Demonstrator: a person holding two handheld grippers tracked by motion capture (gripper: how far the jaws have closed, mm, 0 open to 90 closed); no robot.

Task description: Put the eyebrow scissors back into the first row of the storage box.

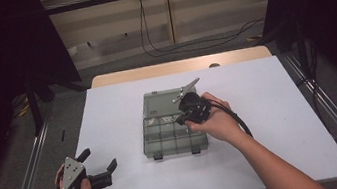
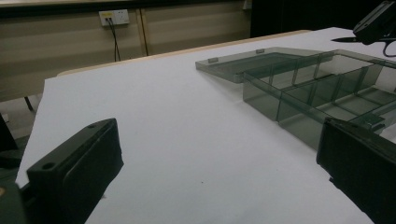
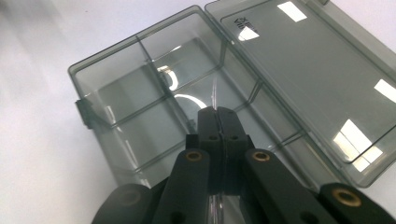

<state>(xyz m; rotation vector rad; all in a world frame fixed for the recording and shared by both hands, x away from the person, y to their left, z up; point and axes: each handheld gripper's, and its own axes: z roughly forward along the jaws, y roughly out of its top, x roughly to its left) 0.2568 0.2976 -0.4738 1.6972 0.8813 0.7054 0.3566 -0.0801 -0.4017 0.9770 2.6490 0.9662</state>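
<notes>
Centrally on the white bench sits an open smoky compartment box (lid flat at 12 o'clock). Right claw, clenched empty, hovers over it; left claw, at 8 o'clock, gapes.

The room is looking dim, with the edges of the high view sinking into near black on both sides while the white counter is catching soft light from overhead. Shadows under the hands are staying faint and diffuse. In the right gripper view, bright rectangular glare patches are sitting on the open lid of the smoky clear box, and curved glints are shining off its dividers; the near black jaws are blurring out of focus at the bottom. In the left gripper view, the jaws close to the lens are looking soft and dark, and the far wall is appearing muted, slightly grainy.
</notes>
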